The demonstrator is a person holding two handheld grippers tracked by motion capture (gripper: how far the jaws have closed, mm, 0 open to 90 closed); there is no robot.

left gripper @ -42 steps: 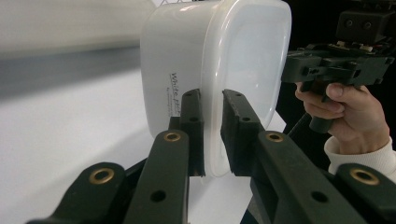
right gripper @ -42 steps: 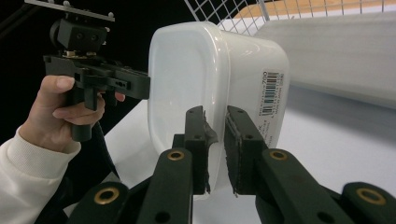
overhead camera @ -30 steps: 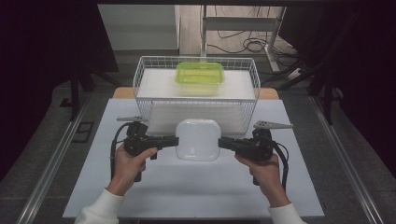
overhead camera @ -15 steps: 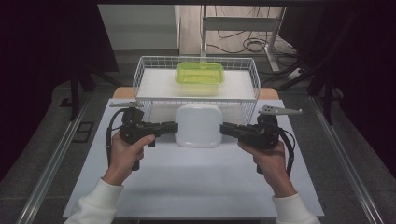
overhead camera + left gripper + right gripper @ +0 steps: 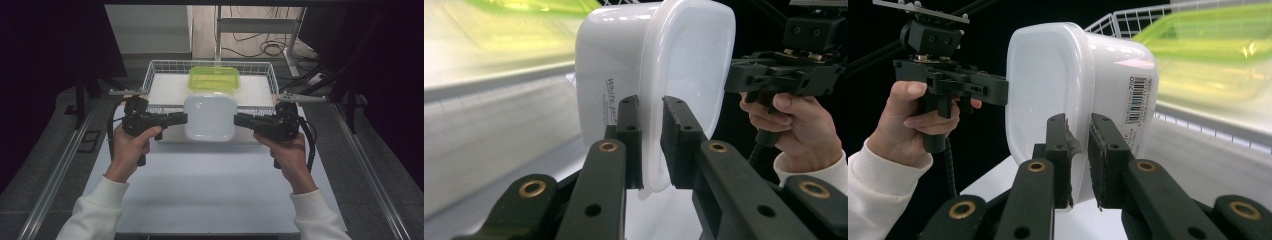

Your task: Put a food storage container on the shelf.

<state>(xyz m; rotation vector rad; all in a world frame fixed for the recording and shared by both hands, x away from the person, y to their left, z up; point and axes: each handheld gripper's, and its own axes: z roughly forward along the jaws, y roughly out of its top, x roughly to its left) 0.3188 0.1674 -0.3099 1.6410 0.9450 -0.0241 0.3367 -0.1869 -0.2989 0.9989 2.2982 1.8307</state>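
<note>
High view: your left tongs (image 5: 181, 119) and right tongs (image 5: 241, 120) clamp the white rounded plastic container (image 5: 210, 116) aloft; carry it toward twelve o'clock, into the white wire basket (image 5: 165, 67).

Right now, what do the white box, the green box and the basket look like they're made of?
White box: probably glossy plastic; light shines through its rim.
Green box: see-through plastic, it seems.
Basket: thin white wire in a grid, likely coated metal.
</note>
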